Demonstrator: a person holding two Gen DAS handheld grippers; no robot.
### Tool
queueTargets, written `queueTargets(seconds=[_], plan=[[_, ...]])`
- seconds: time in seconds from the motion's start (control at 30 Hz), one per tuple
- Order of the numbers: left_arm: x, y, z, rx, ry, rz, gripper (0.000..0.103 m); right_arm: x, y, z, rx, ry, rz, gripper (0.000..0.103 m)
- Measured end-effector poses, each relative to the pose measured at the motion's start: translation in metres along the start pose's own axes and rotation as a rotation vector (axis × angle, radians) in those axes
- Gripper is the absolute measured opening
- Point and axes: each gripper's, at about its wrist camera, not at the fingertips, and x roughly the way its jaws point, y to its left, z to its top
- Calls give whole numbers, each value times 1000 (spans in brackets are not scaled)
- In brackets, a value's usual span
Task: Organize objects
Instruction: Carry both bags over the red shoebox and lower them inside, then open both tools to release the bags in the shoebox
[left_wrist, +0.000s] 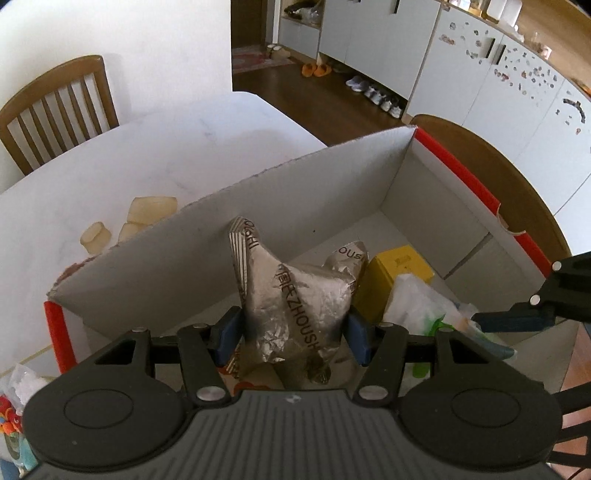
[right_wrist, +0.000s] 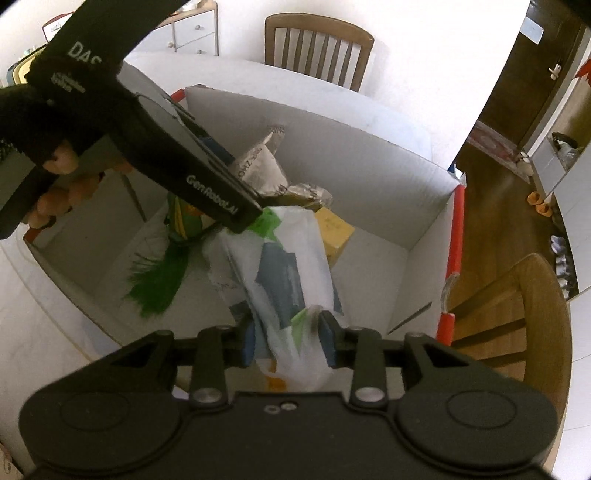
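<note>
Silver foil pouch (left_wrist: 295, 295) sits pinched upright between my left gripper (left_wrist: 293, 332) pads, over cardboard box (left_wrist: 280, 192) interior. Beside it rightward, my right gripper (right_wrist: 290, 341) grips white plastic bag (right_wrist: 284, 273), long axis running away from jaws, down into box.

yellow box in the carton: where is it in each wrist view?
Left wrist: yellow box sits right of centre, on the cardboard box floor, just right of the silver foil packet.
Right wrist: yellow box sits centre, beyond the white plastic bag.
Shared landmark: the foil packet.
</note>
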Motion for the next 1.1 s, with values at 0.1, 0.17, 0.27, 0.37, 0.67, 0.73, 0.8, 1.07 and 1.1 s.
queueTargets(seconds=[0.1, 0.17, 0.27, 0.37, 0.67, 0.73, 0.8, 1.07, 1.1], plan=[[2, 1, 1, -11, 10, -4, 59, -6, -5, -3, 14, -13, 19, 37], [2, 0, 2, -13, 12, 0, 65, -9, -7, 3, 26, -19, 30, 41], [3, 1, 1, -24, 13, 9, 72, -13, -9, 1, 42, -32, 43, 48], [3, 1, -1, -37, 12, 5, 72, -19, -7, -4, 60, -40, 48, 50], [-14, -1, -8, -33, -34, 11, 77, -35, -5, -11, 115, -87, 56, 62], [-18, 0, -10, -37, -42, 11, 77, -41, -8, -13, 130, -99, 60, 63], [-25, 1, -12, -41, -56, 15, 77, -46, -8, -15, 139, -110, 58, 63], [-57, 2, -21, -46, -107, 30, 77, -71, -10, -20, 201, -164, 62, 78], [-62, 3, -22, -50, -115, 29, 77, -73, -11, -20, 211, -169, 64, 78]])
